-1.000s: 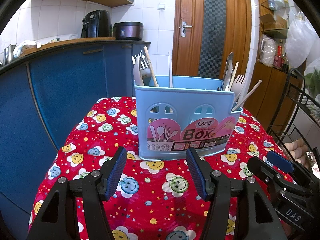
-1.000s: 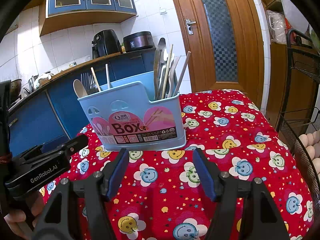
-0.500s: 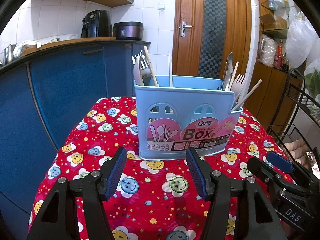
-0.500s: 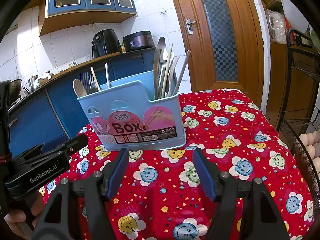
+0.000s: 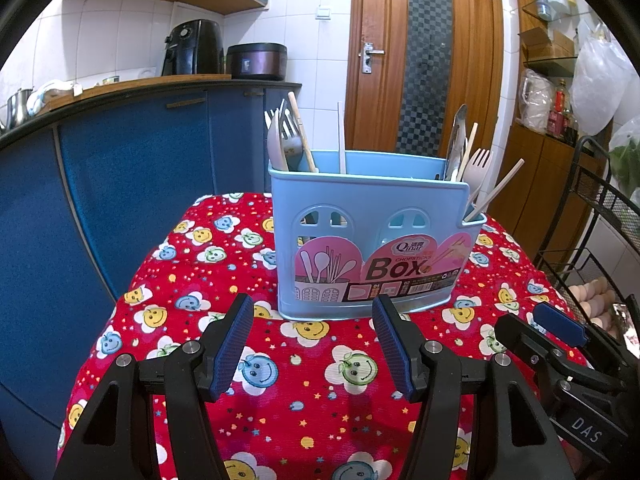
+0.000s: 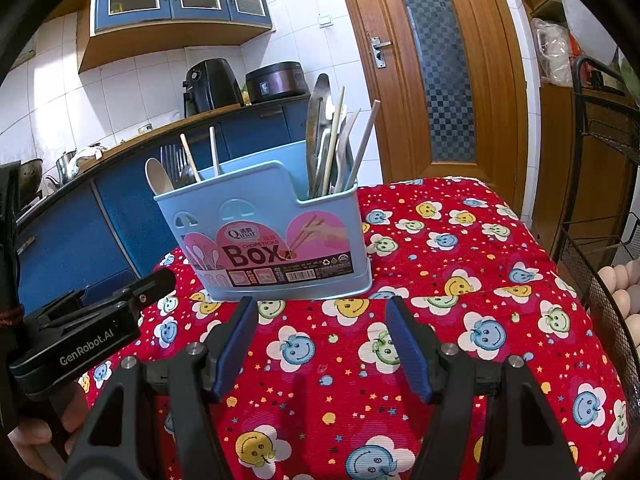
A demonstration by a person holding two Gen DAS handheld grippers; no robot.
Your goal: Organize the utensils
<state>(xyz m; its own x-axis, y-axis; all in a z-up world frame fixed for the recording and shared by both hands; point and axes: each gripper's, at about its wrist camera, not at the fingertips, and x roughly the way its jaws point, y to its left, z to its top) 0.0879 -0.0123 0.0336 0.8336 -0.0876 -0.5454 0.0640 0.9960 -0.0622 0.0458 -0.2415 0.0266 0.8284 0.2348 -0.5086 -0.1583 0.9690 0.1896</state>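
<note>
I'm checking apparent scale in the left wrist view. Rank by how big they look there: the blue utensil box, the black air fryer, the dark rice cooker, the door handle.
1. blue utensil box, though it stands nearest the camera
2. black air fryer and dark rice cooker: too alike to rank
3. door handle

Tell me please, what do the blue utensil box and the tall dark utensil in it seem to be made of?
The utensil box looks like moulded plastic: smooth, slightly glossy pale blue walls with cut-out arched windows. The tall dark utensil looks like metal, probably steel: grey and shiny with reflections, though I cannot be sure.
</note>
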